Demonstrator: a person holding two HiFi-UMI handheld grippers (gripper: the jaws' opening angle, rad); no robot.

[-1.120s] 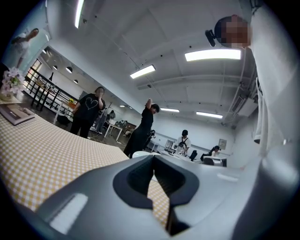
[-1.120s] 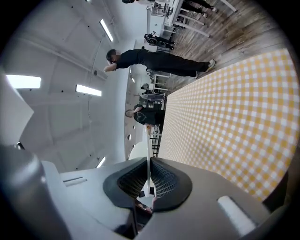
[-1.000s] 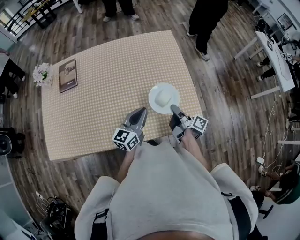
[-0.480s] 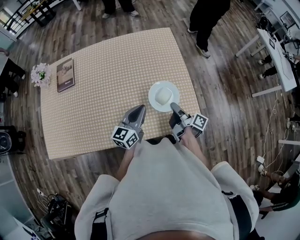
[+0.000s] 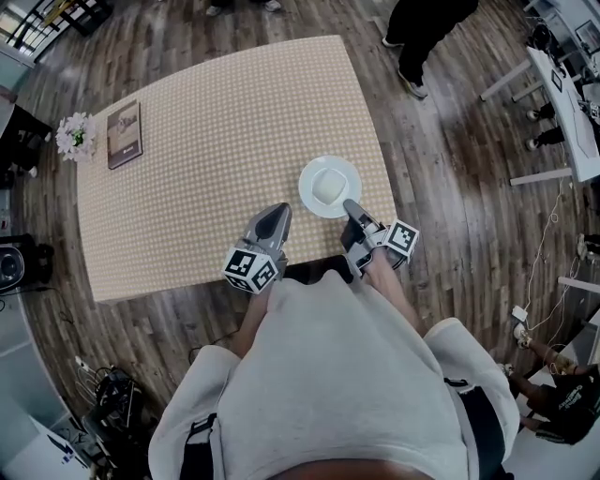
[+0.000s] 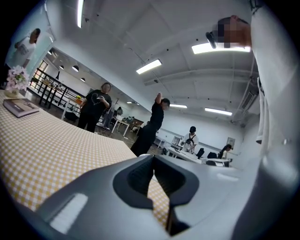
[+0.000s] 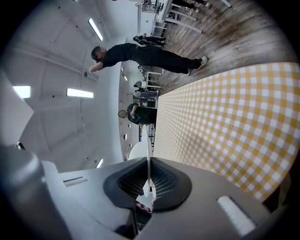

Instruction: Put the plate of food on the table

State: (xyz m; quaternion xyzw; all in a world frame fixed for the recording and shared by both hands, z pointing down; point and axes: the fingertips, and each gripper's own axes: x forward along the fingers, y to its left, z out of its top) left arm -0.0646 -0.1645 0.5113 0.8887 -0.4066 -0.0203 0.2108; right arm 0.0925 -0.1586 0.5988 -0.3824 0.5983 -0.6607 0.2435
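Note:
A white plate (image 5: 307,192) with a pale block of food (image 5: 327,187) is over the checked table (image 5: 206,141), near its right front corner. My right gripper (image 5: 349,206) is shut on the plate's near rim. In the right gripper view that rim (image 7: 148,145) shows edge-on, pinched between the pads of the right gripper (image 7: 149,161). Whether the plate rests on the cloth I cannot tell. My left gripper (image 5: 278,215) hovers just left of the plate, shut with nothing in it. In the left gripper view, the left gripper (image 6: 153,159) points along the tablecloth (image 6: 42,150).
A flower pot (image 5: 73,136) and a book (image 5: 123,134) sit at the table's far left. A person (image 5: 427,28) stands beyond the far right corner. White desks (image 5: 562,94) line the right side. Wooden floor surrounds the table.
The head view has shifted a little. The plate and both grippers stay at about the same place over the table's right front part.

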